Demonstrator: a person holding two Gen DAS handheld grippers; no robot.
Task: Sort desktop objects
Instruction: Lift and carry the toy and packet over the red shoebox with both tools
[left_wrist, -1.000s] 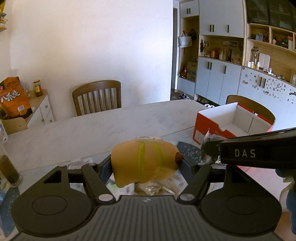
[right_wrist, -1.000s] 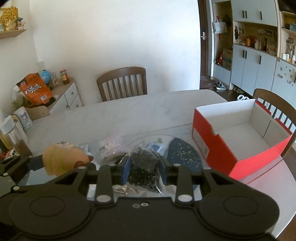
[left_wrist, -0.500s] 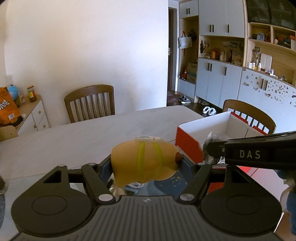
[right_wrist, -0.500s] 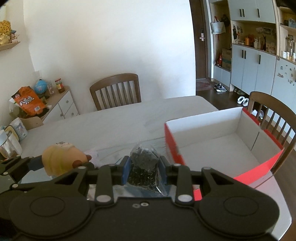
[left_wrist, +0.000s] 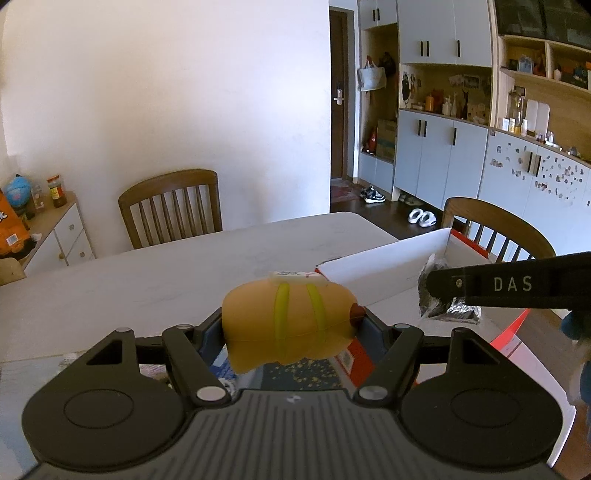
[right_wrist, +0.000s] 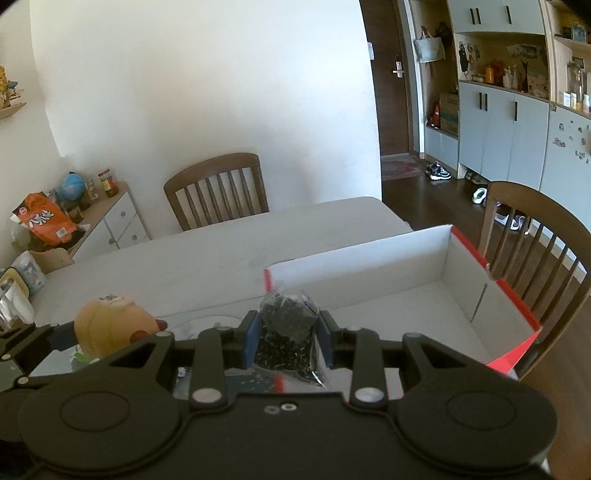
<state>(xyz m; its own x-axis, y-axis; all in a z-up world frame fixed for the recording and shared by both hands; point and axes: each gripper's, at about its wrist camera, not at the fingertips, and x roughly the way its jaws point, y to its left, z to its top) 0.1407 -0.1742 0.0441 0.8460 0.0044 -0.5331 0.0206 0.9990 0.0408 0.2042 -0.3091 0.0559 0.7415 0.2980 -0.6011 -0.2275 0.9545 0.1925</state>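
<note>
Fingers (right_wrist: 286, 341) on my right are pinching the bag of black beads (right_wrist: 286, 332) above the red shoebox (right_wrist: 513, 302); left fingers (left_wrist: 291, 328), spread wide, are clamping the hot-dog toy (left_wrist: 288, 323) short of it.

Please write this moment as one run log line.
left gripper: holds yellow toy | right gripper: holds black bag | red box: empty

Left gripper (left_wrist: 291, 325) clamped wide — right gripper (right_wrist: 286, 338) clamped narrower.

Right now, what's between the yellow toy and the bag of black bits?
Only the red box's near corner, seen past the yellow toy toward the bag of black bits in the left wrist view.
</note>
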